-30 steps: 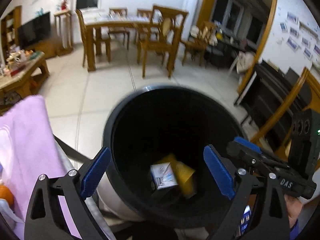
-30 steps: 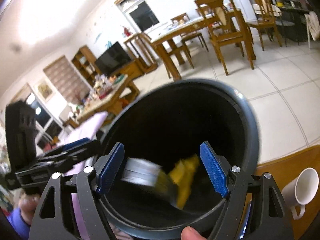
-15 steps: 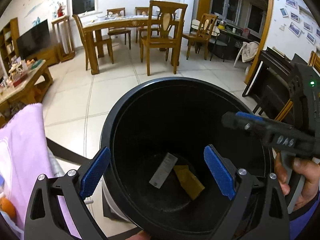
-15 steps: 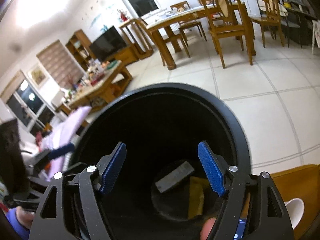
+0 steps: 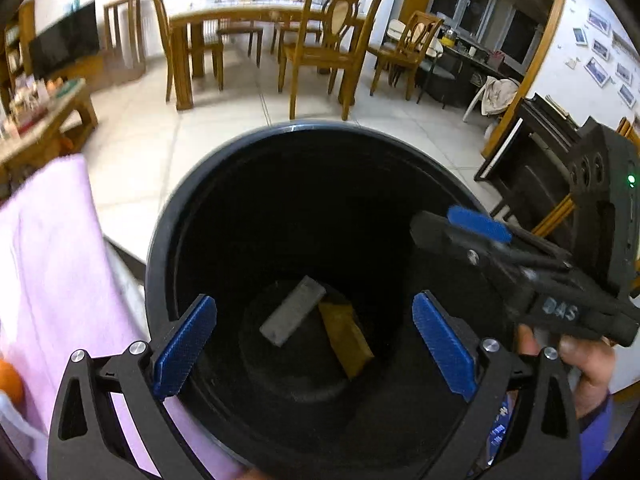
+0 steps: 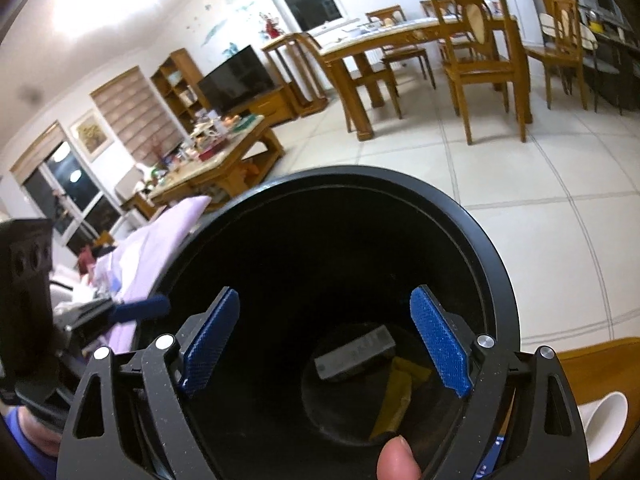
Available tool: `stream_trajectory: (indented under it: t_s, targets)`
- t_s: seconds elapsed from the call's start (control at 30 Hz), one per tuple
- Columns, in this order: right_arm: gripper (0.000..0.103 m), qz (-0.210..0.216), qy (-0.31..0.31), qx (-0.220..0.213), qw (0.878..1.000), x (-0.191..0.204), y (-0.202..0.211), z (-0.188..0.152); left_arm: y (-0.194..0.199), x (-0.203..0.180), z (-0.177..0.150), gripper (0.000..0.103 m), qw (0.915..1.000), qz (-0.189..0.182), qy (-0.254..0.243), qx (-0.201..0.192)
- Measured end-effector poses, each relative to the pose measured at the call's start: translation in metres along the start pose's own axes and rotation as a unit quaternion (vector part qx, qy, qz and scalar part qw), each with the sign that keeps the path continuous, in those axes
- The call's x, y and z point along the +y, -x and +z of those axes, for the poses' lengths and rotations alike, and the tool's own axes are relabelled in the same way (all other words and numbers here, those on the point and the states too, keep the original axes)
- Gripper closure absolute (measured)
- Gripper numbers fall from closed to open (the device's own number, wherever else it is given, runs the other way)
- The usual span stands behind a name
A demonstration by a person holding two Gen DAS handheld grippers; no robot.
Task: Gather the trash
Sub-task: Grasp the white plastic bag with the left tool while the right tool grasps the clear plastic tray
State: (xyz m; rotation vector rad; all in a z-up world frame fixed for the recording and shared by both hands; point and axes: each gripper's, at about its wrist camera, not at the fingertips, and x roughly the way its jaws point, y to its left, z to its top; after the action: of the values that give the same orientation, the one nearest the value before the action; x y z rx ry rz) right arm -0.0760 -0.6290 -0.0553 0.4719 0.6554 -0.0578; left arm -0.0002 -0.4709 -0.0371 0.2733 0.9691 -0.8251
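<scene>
You see a smooth, faintly glossy black plastic bin [image 5: 304, 136], soft lilac cloth [image 5: 52, 248] beside it, and varnished wooden chairs [image 5: 328, 40] on glossy tiles beyond it.

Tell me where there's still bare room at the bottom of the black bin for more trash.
Bin floor: bare on the left of the grey box. Crowded at centre-right, where the box meets the yellow packet.

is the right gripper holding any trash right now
No, the right gripper stands open and empty above the bin; the grey box lies at the bottom.
</scene>
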Motion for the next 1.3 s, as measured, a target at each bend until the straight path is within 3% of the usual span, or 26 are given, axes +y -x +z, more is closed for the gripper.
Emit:
stream_trajectory:
  t_s: [0.17, 0.3, 0.4, 0.47, 0.63, 0.8, 0.93, 1.0, 1.1, 1.27, 1.3]
  targets:
    - [0.016, -0.012, 0.007, 0.003, 1.000, 0.004, -0.004, -0.001, 0.026, 0.011, -0.007, 0.005, 0.9980, -0.043, 0.042, 0.018]
    - [0.015, 0.009, -0.009, -0.029, 0.999, 0.009, 0.018, -0.005, 0.085, 0.012, -0.031, 0.005, 0.9969, -0.046, 0.028, -0.057]
    - [0.010, 0.020, 0.024, -0.058, 0.998, 0.045, 0.037, -0.005, 0.132, 0.022, -0.056, 0.005, 0.9931, -0.017, 0.017, -0.115]
    - [0.007, 0.045, 0.052, -0.066, 0.995, 0.077, 0.043, -0.004, 0.164, 0.044, -0.074, 0.005, 0.9885, 0.025, 0.021, -0.148]
    - [0.006, 0.102, 0.155, -0.051, 0.981, 0.188, 0.028, -0.013, 0.222, 0.127, -0.122, 0.005, 0.9749, 0.106, 0.085, -0.176]
    - [0.007, 0.124, 0.233, -0.023, 0.964, 0.290, -0.012, -0.020, 0.256, 0.235, -0.179, 0.005, 0.9481, 0.196, 0.195, -0.157]
    - [0.011, 0.121, 0.261, 0.008, 0.958, 0.350, -0.062, -0.012, 0.263, 0.288, -0.215, 0.005, 0.9323, 0.231, 0.250, -0.122]
    - [0.018, 0.104, 0.270, 0.029, 0.957, 0.372, -0.090, -0.008, 0.262, 0.301, -0.224, 0.005, 0.9318, 0.230, 0.259, -0.107]
    - [0.020, 0.076, 0.278, 0.069, 0.955, 0.394, -0.140, 0.003, 0.252, 0.315, -0.224, 0.005, 0.9365, 0.212, 0.265, -0.088]
    - [0.022, 0.112, 0.244, 0.175, 0.947, 0.394, -0.210, 0.012, 0.249, 0.338, -0.224, 0.005, 0.9398, 0.192, 0.269, -0.087]
    - [0.030, 0.110, 0.245, 0.181, 0.946, 0.397, -0.216, 0.007, 0.248, 0.342, -0.226, 0.005, 0.9403, 0.189, 0.270, -0.085]
